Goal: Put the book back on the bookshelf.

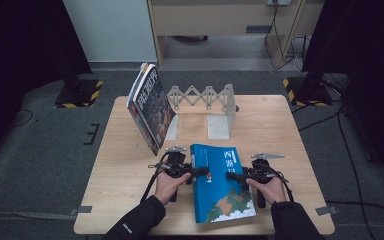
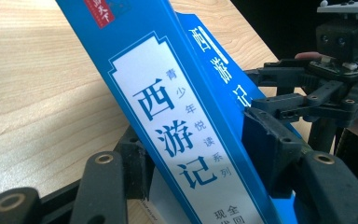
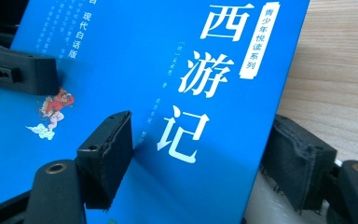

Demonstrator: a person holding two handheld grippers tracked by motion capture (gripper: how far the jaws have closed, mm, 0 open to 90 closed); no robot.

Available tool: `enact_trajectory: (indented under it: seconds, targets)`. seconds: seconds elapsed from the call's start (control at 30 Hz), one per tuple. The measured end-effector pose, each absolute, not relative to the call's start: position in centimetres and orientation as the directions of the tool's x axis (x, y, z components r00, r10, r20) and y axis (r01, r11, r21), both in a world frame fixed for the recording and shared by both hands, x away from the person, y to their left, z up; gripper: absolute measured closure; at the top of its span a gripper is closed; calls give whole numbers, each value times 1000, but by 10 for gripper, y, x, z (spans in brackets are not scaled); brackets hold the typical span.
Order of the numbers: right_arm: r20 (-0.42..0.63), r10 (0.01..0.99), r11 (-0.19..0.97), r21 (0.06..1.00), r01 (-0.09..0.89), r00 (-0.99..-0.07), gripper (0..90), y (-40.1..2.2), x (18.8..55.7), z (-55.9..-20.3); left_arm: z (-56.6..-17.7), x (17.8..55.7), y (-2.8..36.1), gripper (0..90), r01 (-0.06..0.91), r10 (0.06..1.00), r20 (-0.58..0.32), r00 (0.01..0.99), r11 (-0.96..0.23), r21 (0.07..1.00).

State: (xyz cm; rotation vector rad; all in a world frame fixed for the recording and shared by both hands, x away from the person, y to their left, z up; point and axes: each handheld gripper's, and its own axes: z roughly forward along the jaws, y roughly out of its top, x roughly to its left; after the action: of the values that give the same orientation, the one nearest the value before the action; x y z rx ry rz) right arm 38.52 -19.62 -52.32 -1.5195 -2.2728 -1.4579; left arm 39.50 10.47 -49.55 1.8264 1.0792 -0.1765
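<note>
Your two grippers meet on the blue paperback: your left gripper has its fingers clamped across the spine edge, your right gripper has its fingers clamped over the opposite edge. Between them the book lies on the tabletop. Beyond your left fingers, a magazine leans against an expanding book rack.
</note>
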Motion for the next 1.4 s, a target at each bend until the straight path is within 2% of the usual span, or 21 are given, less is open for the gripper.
enact_trajectory:
  seconds: [0.23, 0.63, 1.17, 1.4]
  targets:
    - [498, 693, 63, 678, 733, -521, 292, -196, 386, -521, -484, 395, 104, 464, 702, 599, -495, 629, -166, 692]
    - [475, 690, 84, 697, 712, -546, 346, -193, 385, -517, -491, 395, 97, 445, 724, 618, -500, 607, -170, 669]
    - [510, 665, 47, 701, 712, -546, 307, -196, 386, -518, -480, 392, 98, 489, 683, 584, -483, 652, -176, 709]
    - [489, 664, 51, 725, 686, -566, 365, -199, 386, -510, -469, 391, 100, 513, 657, 579, -467, 668, -164, 736]
